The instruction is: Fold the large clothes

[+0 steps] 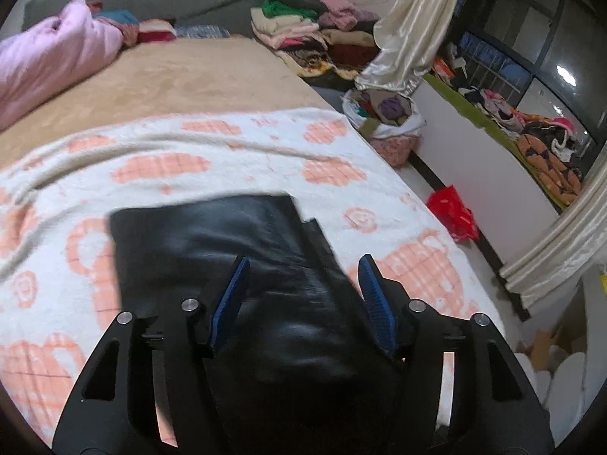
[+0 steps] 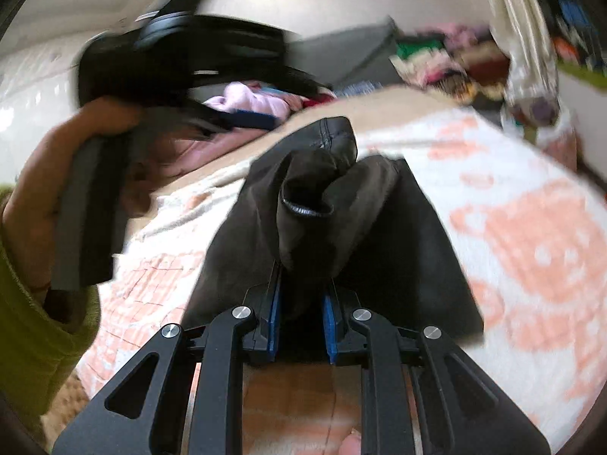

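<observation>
A black, shiny garment [image 1: 227, 242] lies partly folded on the white and orange blanket [image 1: 182, 140] that covers the bed. My left gripper [image 1: 304, 259] hovers over its near part, jaws open, and the blue pads [image 1: 231, 295] stand apart from the cloth. In the right wrist view my right gripper [image 2: 303, 278] is shut on a bunched end of the black garment [image 2: 318, 197], which is lifted and drapes over the fingertips. A person's hand [image 2: 57, 174] in a green sleeve holds the blurred left gripper body [image 2: 182, 49] at the upper left.
A pink quilt [image 1: 49, 57] lies at the bed's far left. Stacks of folded clothes [image 1: 303, 26] sit beyond the bed, by a cream curtain [image 1: 413, 19]. A full bag of clothes [image 1: 387, 113] and a red bag [image 1: 453, 212] stand on the floor, right of the bed's edge.
</observation>
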A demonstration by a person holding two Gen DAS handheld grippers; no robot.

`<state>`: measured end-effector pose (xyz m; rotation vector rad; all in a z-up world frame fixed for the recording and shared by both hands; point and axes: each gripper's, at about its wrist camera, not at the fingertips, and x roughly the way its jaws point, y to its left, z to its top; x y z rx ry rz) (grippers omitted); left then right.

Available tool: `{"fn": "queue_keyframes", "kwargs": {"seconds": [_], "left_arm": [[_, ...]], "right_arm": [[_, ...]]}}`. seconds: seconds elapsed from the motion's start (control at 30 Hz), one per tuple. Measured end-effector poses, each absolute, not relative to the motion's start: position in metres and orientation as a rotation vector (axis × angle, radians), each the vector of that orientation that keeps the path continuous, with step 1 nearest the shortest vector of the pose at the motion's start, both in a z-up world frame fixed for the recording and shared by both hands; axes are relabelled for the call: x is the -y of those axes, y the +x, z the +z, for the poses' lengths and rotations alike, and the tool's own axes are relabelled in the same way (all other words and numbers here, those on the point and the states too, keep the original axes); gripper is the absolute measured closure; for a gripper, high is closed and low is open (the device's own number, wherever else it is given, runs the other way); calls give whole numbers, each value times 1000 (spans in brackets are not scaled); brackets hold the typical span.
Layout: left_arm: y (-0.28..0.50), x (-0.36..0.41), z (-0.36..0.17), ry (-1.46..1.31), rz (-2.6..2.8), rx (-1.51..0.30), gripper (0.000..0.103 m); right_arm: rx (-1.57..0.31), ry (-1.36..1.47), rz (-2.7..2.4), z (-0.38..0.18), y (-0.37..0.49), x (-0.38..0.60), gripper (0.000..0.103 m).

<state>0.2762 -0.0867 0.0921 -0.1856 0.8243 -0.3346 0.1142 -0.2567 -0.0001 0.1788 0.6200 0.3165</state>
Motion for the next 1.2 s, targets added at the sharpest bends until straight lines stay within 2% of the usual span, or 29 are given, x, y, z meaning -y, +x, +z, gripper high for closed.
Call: {"fn": "queue_keyframes", "kwargs": {"seconds": [0.17, 0.33, 0.37, 0.4, 0.43, 0.5, 0.57, 0.6, 0.67, 0.7, 0.73, 0.77, 0.8, 0.93, 1.0, 1.07, 1.2], "left_arm": [[251, 35, 60, -216, -220, -851, 39], [240, 4, 1, -313, -229, -973, 39], [239, 3, -4, -322, -229, -975, 40], [238, 3, -7, -323, -228, -973, 41], [238, 3, -8, -330, -232, -966, 41], [239, 4, -8, -342, -241, -963, 42], [240, 5, -7, -335, -243, -961, 42], [240, 5, -7, -332, -244, -959, 42], [241, 7, -6, -334, -244, -960, 42], [240, 7, -5, -332, -244, -958, 42], [240, 6, -4, -329, -242, -955, 42], [240, 4, -3, -331, -248, -959, 42], [239, 3, -3, -336, -251, -960, 42], [232, -7, 15, -394, -273, -905, 33], [230, -8, 19, -426, -301, -907, 33], [229, -7, 17, -445, -316, -911, 26], [232, 11, -8, -454, -350, -991, 22]], "right_arm": [[-693, 312, 321, -20, 116, 278, 86], [-735, 349, 336, -19, 122, 273, 80], [-761, 342, 335, -18, 126, 271, 70], [-778, 334, 316, -15, 123, 267, 46], [-784, 337, 308, -10, 125, 267, 37], [-760, 374, 323, 8, 132, 269, 19], [-769, 353, 264, 24, 147, 270, 8], [-808, 321, 240, 28, 163, 268, 8], [-872, 281, 223, 29, 193, 264, 9], [-893, 270, 224, 27, 206, 262, 36], [-905, 262, 242, 25, 217, 260, 56], [-912, 242, 264, 26, 227, 253, 73], [-894, 190, 268, 32, 229, 246, 77], [-742, 196, 433, 75, 217, 247, 78], [-690, 210, 418, 81, 214, 266, 78], [-681, 273, 428, 73, 214, 293, 78], [-777, 398, 431, 25, 221, 331, 78]]}}
